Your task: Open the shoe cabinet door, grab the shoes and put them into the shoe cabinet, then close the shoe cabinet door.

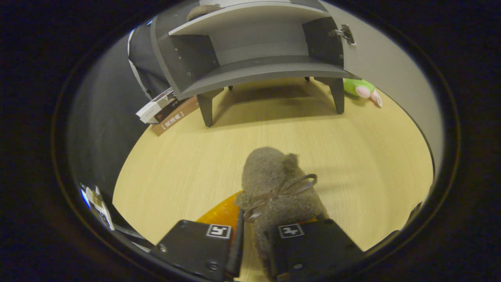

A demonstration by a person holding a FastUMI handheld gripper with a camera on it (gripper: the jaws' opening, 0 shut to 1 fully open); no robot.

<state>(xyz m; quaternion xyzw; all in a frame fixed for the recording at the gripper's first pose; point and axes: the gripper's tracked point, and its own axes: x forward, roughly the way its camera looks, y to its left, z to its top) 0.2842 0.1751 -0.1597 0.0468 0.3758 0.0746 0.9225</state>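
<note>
A fuzzy brown shoe (274, 176) with a thin ribbon bow and an orange underside sits between my fingers, its toe pointing ahead over the wooden tabletop. My gripper (254, 232) is shut on its heel part, one finger on each side. Beyond it stands the grey shoe cabinet (266, 70) on short legs, its inside shelves exposed. The cabinet door (387, 66) is swung open to the right, with a metal hinge (346, 34) showing. A second fuzzy brown shoe (203, 11) lies on the upper shelf at its left end.
A small stack of books (166, 111) lies left of the cabinet's front leg. A green and pink plush toy (362, 89) lies by the cabinet's right leg, under the open door. The light wooden table (352, 156) stretches between shoe and cabinet.
</note>
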